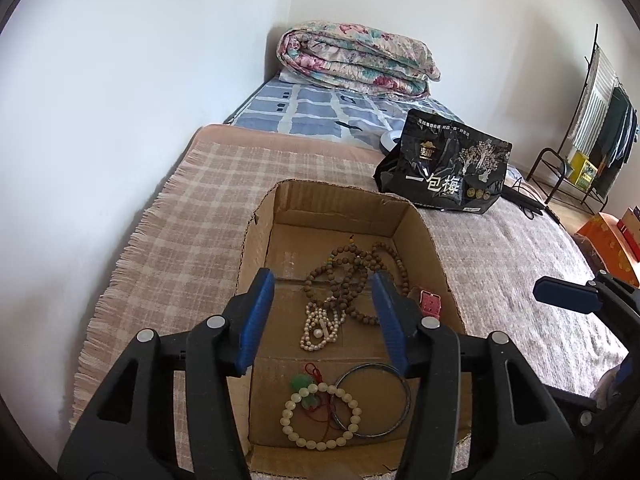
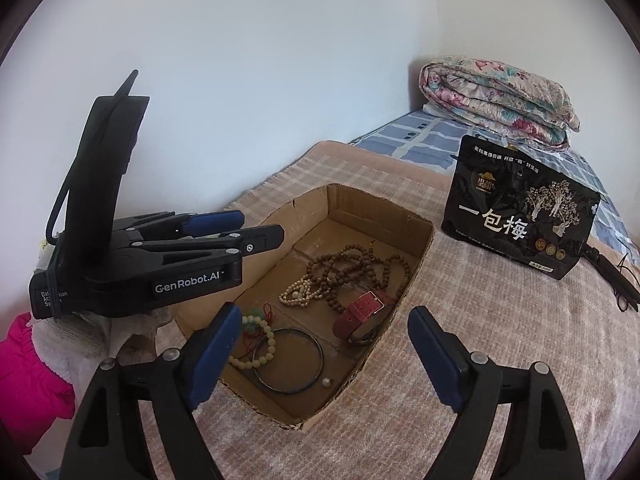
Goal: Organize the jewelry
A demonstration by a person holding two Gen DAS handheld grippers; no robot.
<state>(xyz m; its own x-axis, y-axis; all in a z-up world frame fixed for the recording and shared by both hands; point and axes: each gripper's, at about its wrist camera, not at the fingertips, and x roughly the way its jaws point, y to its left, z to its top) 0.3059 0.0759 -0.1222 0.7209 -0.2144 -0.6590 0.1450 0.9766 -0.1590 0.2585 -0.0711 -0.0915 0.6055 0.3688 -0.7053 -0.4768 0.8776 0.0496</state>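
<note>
With both hand-held grippers, left (image 1: 320,320) and right (image 2: 324,356), spread and empty above the box (image 2: 416,256), lift them straight clear of the beads (image 1: 352,276).

Your left gripper (image 1: 320,316) hangs over the cardboard box (image 1: 424,236) with its blue pads apart and nothing between them. Inside lie a brown bead necklace (image 1: 352,272), a pearl string (image 1: 320,328), a white bead bracelet (image 1: 320,416), a dark bangle (image 1: 376,400) and a pink strap (image 1: 430,302). A black bag (image 1: 444,164) stands behind the box.
</note>
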